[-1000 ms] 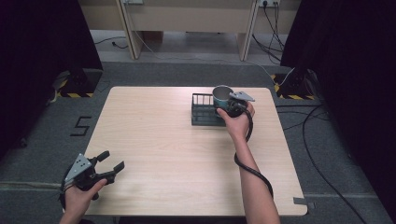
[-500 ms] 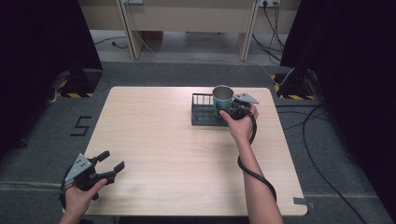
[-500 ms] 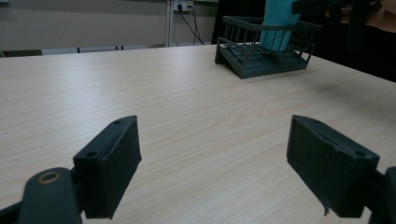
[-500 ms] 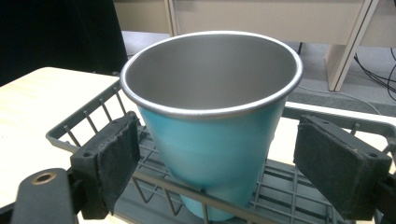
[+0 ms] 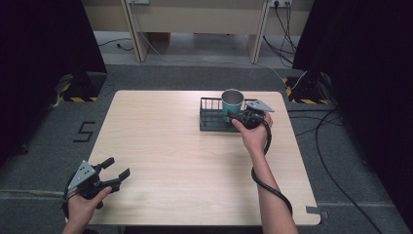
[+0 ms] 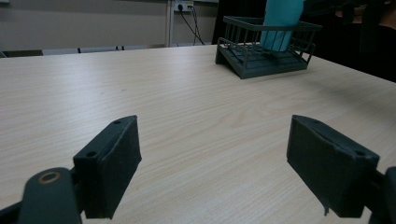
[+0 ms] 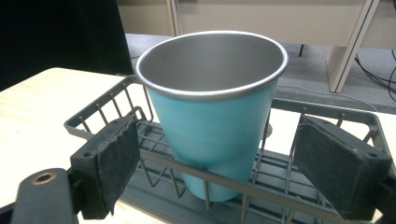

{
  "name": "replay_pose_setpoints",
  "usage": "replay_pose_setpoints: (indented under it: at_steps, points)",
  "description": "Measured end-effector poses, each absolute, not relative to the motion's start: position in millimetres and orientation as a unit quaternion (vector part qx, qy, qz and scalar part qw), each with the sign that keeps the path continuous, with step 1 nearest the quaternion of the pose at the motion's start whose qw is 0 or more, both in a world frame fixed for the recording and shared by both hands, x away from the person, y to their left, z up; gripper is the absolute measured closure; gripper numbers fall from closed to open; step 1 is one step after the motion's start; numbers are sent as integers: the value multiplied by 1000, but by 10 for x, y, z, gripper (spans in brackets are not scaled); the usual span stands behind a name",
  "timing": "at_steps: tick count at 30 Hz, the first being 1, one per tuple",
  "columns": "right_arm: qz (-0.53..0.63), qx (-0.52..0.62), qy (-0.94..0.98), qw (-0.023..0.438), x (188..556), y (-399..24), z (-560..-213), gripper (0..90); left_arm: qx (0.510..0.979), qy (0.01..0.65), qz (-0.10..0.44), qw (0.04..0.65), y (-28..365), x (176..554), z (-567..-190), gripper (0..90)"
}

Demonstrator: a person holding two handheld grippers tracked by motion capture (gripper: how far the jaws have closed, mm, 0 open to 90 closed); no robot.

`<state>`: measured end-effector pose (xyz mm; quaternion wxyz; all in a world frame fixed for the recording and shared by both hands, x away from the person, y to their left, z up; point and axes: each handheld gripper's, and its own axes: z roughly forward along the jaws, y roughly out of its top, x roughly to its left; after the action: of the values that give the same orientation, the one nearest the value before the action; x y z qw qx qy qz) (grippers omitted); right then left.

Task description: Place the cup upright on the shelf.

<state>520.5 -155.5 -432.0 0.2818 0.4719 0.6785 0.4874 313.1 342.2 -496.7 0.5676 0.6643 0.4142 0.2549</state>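
A teal metal cup [image 7: 212,107] stands upright in a dark grey wire rack [image 7: 299,186] at the far right of the table. My right gripper [image 7: 224,161] is open just before the rack, one pad on each side of the cup and neither touching it. In the high view the cup [image 5: 232,100] sits at the right end of the rack [image 5: 212,119], with the right gripper [image 5: 237,117] beside it. My left gripper [image 5: 116,172] hovers open at the table's near left corner with nothing between its pads. From the left gripper [image 6: 215,161] view, the rack [image 6: 261,58] and cup [image 6: 280,23] are far off.
The light wooden table [image 5: 170,146] stretches bare between the two grippers. A cable [image 5: 265,183] loops from the right gripper along the forearm. Table legs and floor cables [image 5: 336,161] lie beyond the table's edges.
The right gripper has drawn back slightly from the cup toward the person. The cup stays in the rack. The left gripper has not moved.
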Motion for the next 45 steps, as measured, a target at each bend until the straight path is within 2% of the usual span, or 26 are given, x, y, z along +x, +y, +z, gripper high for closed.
replay_pose_setpoints:
  at_steps: [45]
  points:
    - [485,479,672,290,4554,-1956,-4344,193,665,413,258,566,3414,3128,-4962,169]
